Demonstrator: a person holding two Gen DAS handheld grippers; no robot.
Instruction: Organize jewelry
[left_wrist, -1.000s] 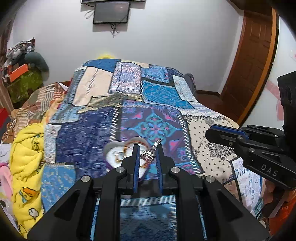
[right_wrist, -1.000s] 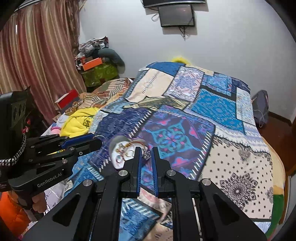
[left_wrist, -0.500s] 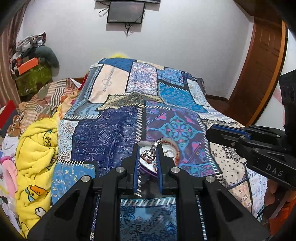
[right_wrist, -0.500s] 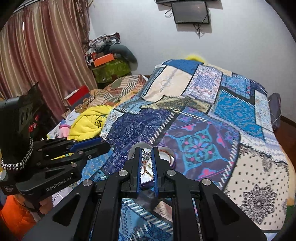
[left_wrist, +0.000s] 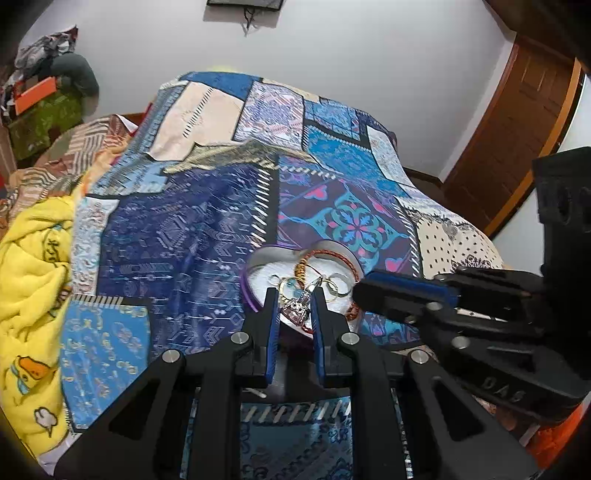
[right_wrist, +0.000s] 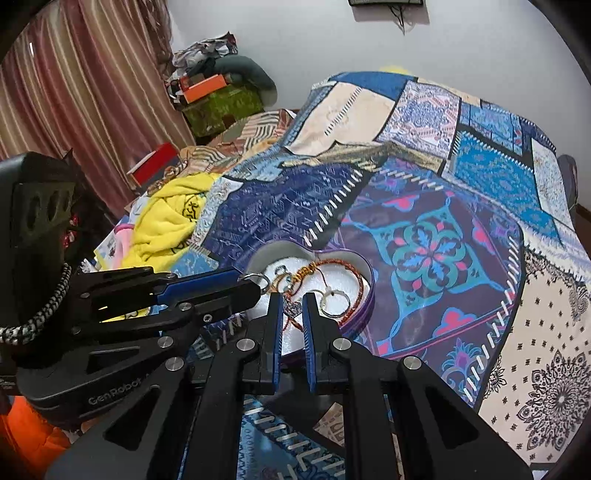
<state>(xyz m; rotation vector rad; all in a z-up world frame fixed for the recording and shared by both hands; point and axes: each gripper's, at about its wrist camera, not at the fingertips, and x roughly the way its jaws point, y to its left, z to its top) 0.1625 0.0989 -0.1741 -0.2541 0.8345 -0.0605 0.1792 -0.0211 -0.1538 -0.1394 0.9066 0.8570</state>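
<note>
Closest to the lens in the left wrist view, the left gripper (left_wrist: 294, 301) had its blue pads pinched on a small silver pendant (left_wrist: 295, 308) w/ a pinkish stone face, held right over the near edge of the heart-shaped tin (left_wrist: 246, 291). The charm sat between the tips, a thin loop poking up above them.

The right gripper (right_wrist: 292, 308) was nearly together, jaws a narrow slot apart, w/ a small silvery charm (right_wrist: 293, 307) showing in the gap. Couldn't tell if it was actually clamped on it or just hovering over it, tbh.

Just past the tips, the tin lay on the patchwork bedspread (right_wrist: 436, 254), purple wall, white foam liner. Inside: a braided orange-red cord bracelet (right_wrist: 334, 267) curled round the far side, a pair of thin hoop rings (right_wrist: 334, 301) on the right, and a couple of small rings (right_wrist: 281, 275) near the left lobe, all loose and partly overlapping.

Handling-wise, the stuff looked very light, tiny and slick metal, so it'd probably slip or swing if pinched by a loop; grabbing the pendant's flat body seemed the safer bet. The cord looked soft and floppy, likely to snag on the rings.

Further back, a yellow blanket (left_wrist: 33, 258) lay bunched at the left side of the bed, and a dark wooden door (left_wrist: 517, 136) stood off to the right.
</note>
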